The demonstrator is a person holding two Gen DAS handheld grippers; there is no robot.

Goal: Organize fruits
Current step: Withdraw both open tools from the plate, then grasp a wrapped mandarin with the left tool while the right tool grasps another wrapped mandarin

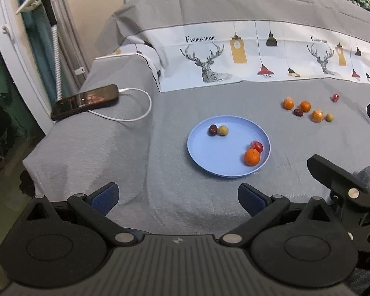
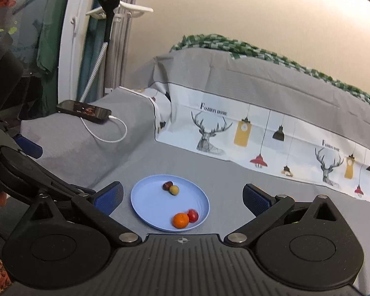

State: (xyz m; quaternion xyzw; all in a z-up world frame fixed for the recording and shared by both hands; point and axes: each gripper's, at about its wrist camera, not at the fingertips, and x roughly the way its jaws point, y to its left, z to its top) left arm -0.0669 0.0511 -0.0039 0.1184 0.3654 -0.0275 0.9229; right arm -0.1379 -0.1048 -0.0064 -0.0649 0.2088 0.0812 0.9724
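A light blue plate (image 1: 204, 157) (image 2: 148, 212) lies on the grey cloth. On it sit a tangerine (image 1: 252, 157) (image 2: 180, 220), a red tomato (image 1: 256, 146) (image 2: 193, 215), a dark red date (image 1: 212, 130) (image 2: 167, 185) and a green-yellow fruit (image 1: 223, 130) (image 2: 174, 190). Several loose fruits lie to the plate's far right: tangerines (image 1: 305, 106), a dark date (image 1: 298, 112), a green fruit (image 1: 329, 117) and a red one (image 1: 335, 97). My left gripper (image 1: 177, 197) is open, short of the plate. My right gripper (image 2: 182, 198) is open above the plate's near side.
A black phone (image 1: 85, 101) (image 2: 83, 111) with a white cable (image 1: 135, 118) lies on the raised left part of the cloth. A deer-print fabric (image 1: 234, 59) covers the back rise. A white frame and hanging clothes stand at the left. The other gripper's black body (image 1: 338, 177) is at right.
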